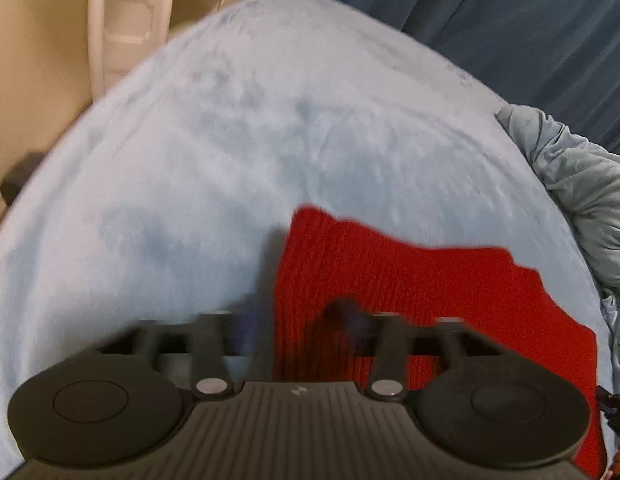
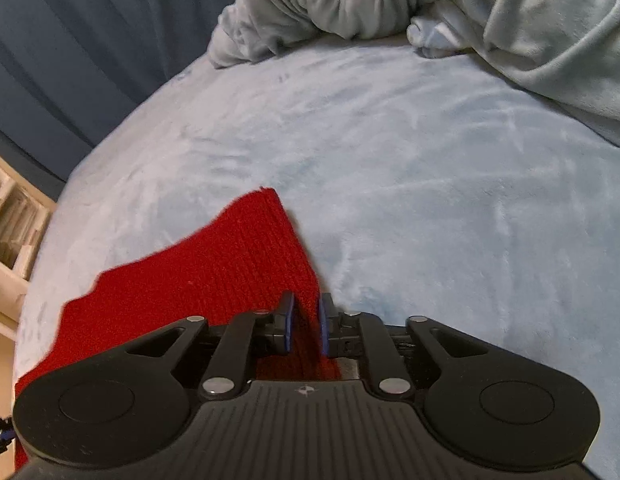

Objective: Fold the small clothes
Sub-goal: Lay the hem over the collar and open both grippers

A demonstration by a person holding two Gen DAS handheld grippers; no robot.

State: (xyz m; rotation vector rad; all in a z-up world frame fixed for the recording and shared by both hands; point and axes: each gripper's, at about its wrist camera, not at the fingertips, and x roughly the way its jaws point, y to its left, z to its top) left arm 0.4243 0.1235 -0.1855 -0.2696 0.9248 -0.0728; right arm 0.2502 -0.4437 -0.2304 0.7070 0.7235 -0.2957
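Note:
A red knitted garment (image 1: 410, 292) lies on the light blue fleece bed cover (image 1: 230, 140). It also shows in the right wrist view (image 2: 214, 280). My left gripper (image 1: 302, 320) hovers over the garment's left edge; the view is motion-blurred, its fingers look spread apart with one dark fingertip (image 1: 346, 312) over the red knit. My right gripper (image 2: 306, 324) has its blue pads (image 2: 287, 326) close on either side of the garment's right edge, which runs up between them.
A crumpled grey-blue blanket (image 2: 430, 4) is piled at the far right of the bed, also seen in the left wrist view (image 1: 582, 184). Dark blue curtains (image 1: 470, 4) hang behind. A cream shelf unit (image 1: 122, 20) stands beyond the bed's left edge.

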